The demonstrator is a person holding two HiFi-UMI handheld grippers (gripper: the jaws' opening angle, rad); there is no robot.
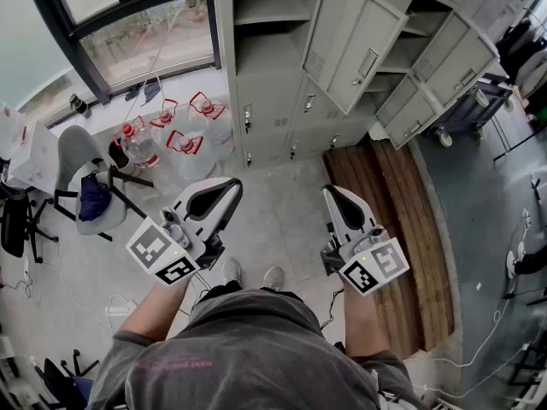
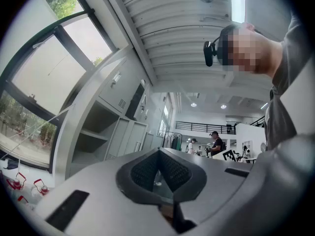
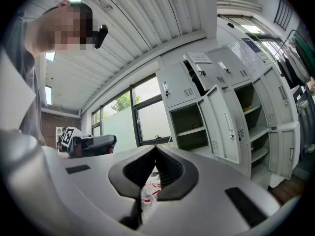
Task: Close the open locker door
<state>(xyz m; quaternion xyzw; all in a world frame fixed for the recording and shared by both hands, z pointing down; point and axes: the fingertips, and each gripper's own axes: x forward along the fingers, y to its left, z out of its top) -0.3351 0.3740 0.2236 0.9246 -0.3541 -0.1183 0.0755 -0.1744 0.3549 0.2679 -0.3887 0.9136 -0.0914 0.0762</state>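
We hold the left gripper (image 1: 225, 188) and right gripper (image 1: 334, 194), jaws together and empty, over the concrete floor (image 1: 278, 216); the open locker door (image 1: 355, 45) is at one o'clock (water jugs (image 1: 184, 135) at eleven).

The locker door (image 1: 355, 45) is pale grey metal with a vent grille and a small handle; it stands swung wide open, angled out from the locker bank (image 1: 265, 101), baring shelves behind it
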